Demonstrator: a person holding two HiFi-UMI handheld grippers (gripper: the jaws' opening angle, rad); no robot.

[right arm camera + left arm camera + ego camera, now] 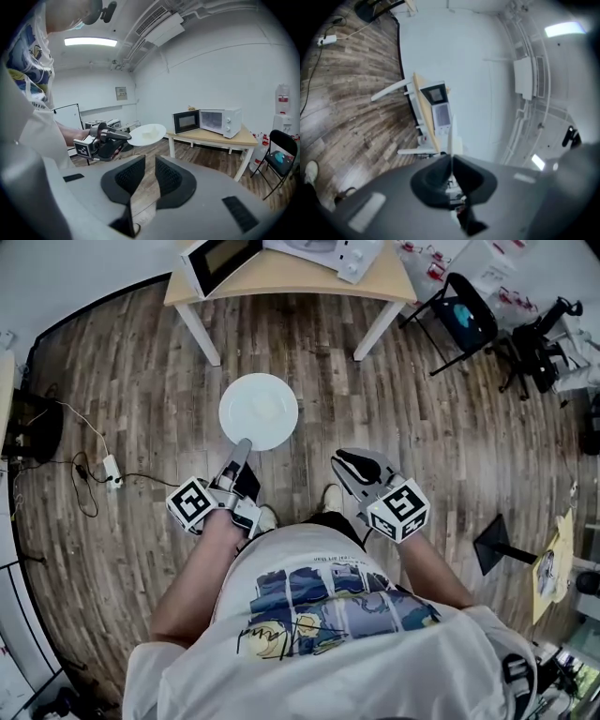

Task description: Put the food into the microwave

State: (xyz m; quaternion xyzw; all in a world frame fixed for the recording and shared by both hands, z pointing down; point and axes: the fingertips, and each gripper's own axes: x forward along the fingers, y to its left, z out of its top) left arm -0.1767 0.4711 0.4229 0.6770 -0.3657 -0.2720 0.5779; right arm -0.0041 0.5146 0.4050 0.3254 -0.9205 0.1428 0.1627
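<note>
A white plate [259, 411] with a pale piece of food [263, 410] on it hangs level over the wooden floor. My left gripper [245, 444] is shut on its near rim. In the left gripper view the plate [450, 138] shows edge-on between the closed pads. My right gripper [344, 459] hovers to the right of the plate, open and empty. In the right gripper view, past the right gripper [150, 163], I see the plate [147, 134] and the left gripper [123, 136]. The white microwave [218, 122] stands on a table with its door [220, 259] swung open.
The light wooden table [281, 282] with white legs stands ahead against the wall. A black folding chair [464, 315] with a blue seat is to its right. A power strip and cables [111, 470] lie on the floor at left. A black stand base [497, 545] is at right.
</note>
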